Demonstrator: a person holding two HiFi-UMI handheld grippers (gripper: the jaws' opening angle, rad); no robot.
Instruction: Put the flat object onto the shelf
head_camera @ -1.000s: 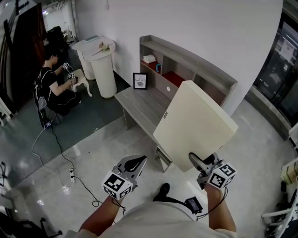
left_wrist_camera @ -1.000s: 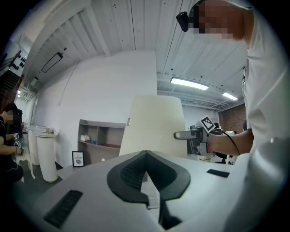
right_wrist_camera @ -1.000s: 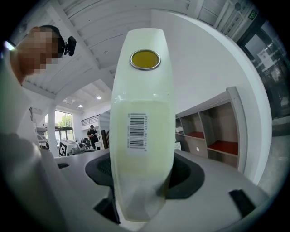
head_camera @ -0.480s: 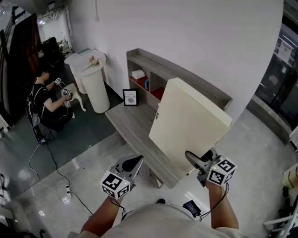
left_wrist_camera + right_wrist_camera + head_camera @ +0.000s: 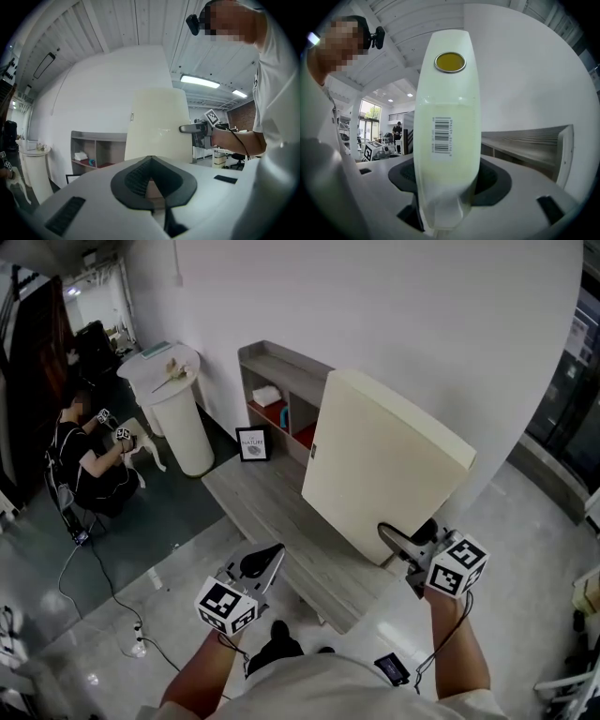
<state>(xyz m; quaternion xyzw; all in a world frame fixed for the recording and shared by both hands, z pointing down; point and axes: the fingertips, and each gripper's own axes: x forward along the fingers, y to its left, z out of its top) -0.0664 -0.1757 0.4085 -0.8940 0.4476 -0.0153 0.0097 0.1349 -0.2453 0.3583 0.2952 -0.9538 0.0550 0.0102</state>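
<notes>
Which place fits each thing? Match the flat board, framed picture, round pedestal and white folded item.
1 flat board; 2 framed picture; 3 round pedestal; 4 white folded item.
A on the floor left of the shelf; B in a shelf compartment; C clamped in the right gripper; D on the grey bench.
Pairs: 1-C, 2-D, 3-A, 4-B.

the flat object (image 5: 389, 465) is plain cream, with a black-and-white barcode label (image 5: 442, 135) and a yellow disc (image 5: 450, 62) on its edge. the desk (image 5: 281, 512) is grey wood grain. at eleven o'clock the shelf (image 5: 281, 367) is grey with a red inner floor. at ten o'clock a pedestal (image 5: 183, 418) is white. the left gripper (image 5: 274, 552) and right gripper (image 5: 386, 532) carry cubes patterned in black-and-white squares.
</notes>
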